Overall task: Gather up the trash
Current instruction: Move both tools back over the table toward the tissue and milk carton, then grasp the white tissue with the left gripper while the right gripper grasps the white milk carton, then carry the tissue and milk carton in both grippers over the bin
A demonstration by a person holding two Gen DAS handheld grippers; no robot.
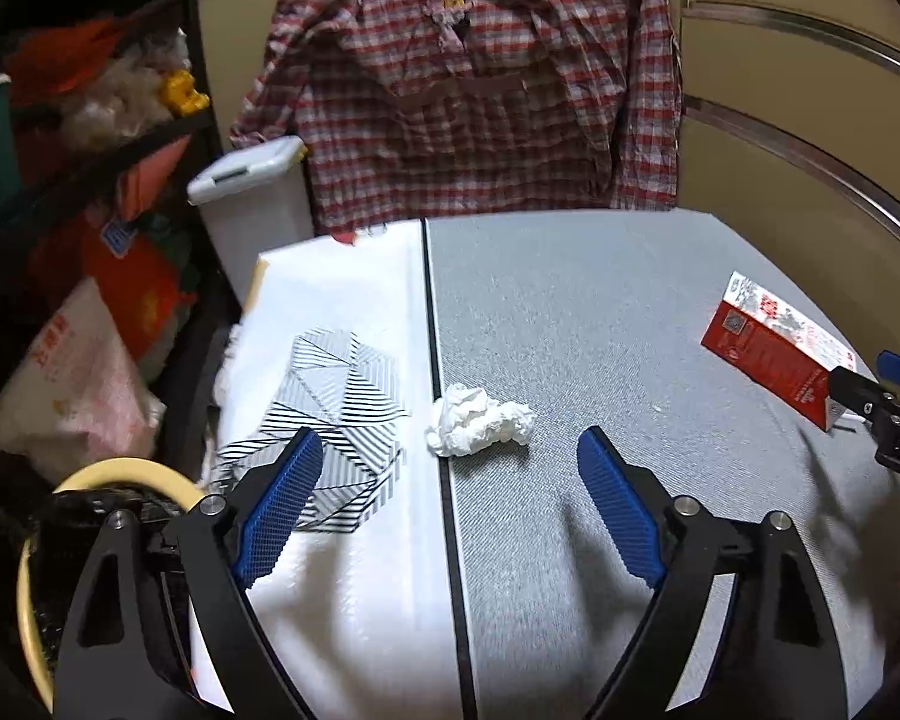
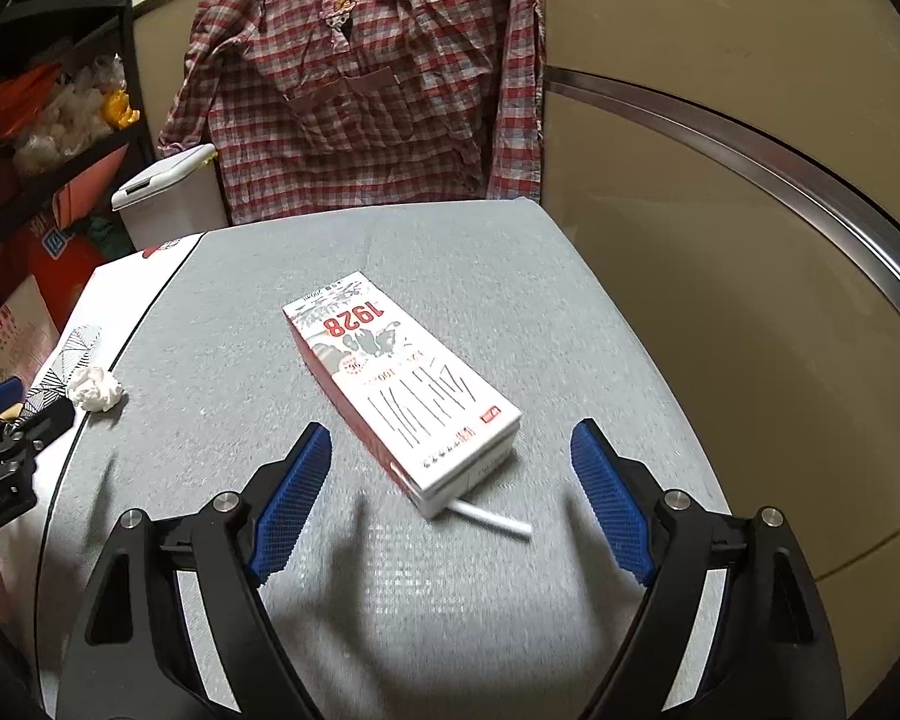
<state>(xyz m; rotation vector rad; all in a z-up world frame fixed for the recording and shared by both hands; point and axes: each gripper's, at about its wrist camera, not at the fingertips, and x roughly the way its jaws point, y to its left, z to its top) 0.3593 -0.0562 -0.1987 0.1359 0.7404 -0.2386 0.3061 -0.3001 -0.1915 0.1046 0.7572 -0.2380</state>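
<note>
A crumpled white tissue [image 1: 479,420] lies on the grey table [image 1: 600,312] by the dark seam. My left gripper [image 1: 450,456] is open, just short of the tissue, its blue pads on either side of it. A red and white drink carton [image 2: 402,390] with a white straw [image 2: 492,519] lies flat on the grey table [image 2: 258,312]. My right gripper [image 2: 450,450] is open, its jaws standing to either side of the carton's near end. The carton [image 1: 774,348] and right gripper's fingers [image 1: 858,390] also show at the right of the left wrist view. The tissue [image 2: 96,389] shows at the left of the right wrist view.
A white board with a striped pattern [image 1: 330,408] covers the table's left part. A white lidded bin [image 1: 252,204] stands behind the table's left corner. A plaid shirt [image 1: 474,90] hangs behind. A cluttered shelf [image 1: 90,180] and a yellow-rimmed basket [image 1: 42,540] are at left.
</note>
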